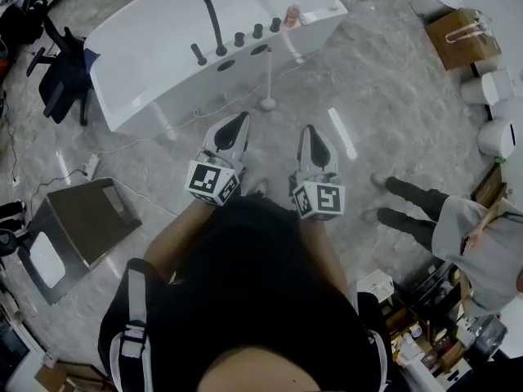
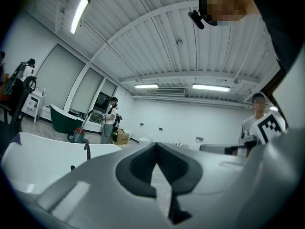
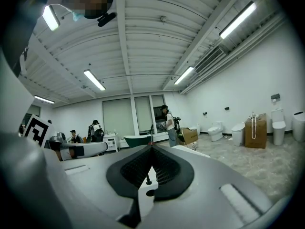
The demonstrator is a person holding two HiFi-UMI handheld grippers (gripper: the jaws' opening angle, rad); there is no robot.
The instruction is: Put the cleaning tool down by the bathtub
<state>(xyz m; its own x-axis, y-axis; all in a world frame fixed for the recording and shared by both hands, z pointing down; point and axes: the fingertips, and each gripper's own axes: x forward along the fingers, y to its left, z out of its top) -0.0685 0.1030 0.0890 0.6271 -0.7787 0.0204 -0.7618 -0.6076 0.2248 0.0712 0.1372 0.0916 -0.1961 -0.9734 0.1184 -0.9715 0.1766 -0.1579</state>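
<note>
Standing upright on the floor (image 1: 384,96), the white cleaning tool (image 1: 269,76) rested just beside the bathtub (image 1: 147,47), well apart from both grippers. The left gripper (image 1: 241,118) was closed, tips together; the right gripper (image 1: 311,129) likewise; neither held anything.

The bathtub (image 1: 135,76) is gleaming white, its faucet (image 1: 214,24) standing black. The floor (image 1: 392,104) is showing grey marbling. The left gripper (image 1: 243,118) and right gripper (image 1: 311,129) are carrying black-and-white square-patterned cubes (image 1: 214,182). The cardboard box (image 1: 462,39) is showing brown.
</note>
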